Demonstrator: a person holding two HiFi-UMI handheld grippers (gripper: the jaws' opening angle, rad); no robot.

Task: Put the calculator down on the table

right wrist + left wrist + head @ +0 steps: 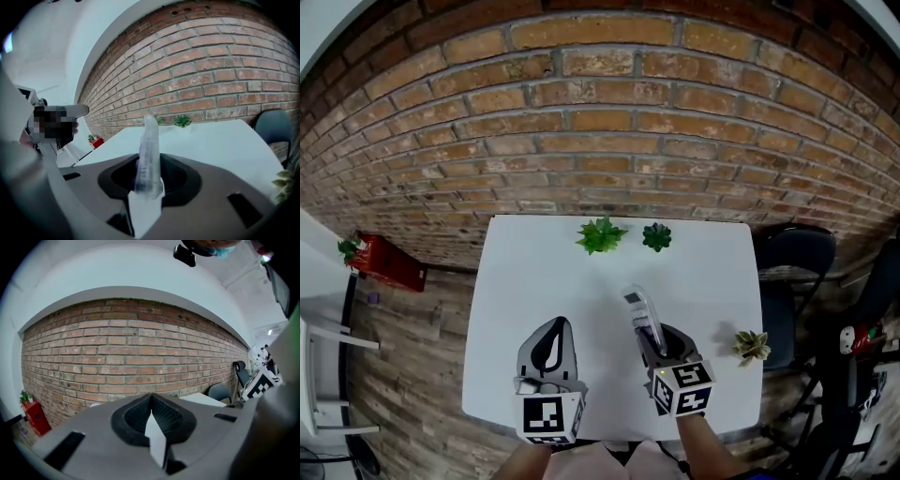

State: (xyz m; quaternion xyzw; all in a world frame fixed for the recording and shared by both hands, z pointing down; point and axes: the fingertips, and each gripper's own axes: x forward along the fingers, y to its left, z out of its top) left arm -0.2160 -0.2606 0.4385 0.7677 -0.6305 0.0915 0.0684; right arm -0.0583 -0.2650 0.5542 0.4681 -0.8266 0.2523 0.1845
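My right gripper [654,345] is shut on the near end of a slim grey calculator [639,314]. It holds the calculator edge-on, and the far end juts forward above the white table [534,272]. In the right gripper view the calculator [149,145] stands up between the jaws of the right gripper [147,180], over the table [211,140]. My left gripper [551,342] hovers over the table's near left part with its jaws together and nothing in them. In its own view the left gripper [151,401] points at the brick wall, with a sliver of table [206,399] beyond.
Two small green plants [600,234] [656,236] stand at the table's far edge, and a paler plant [752,345] stands near its right edge. A black chair [792,272] is to the right of the table. A red box [389,262] sits on the floor to the left. The brick wall [600,122] is behind.
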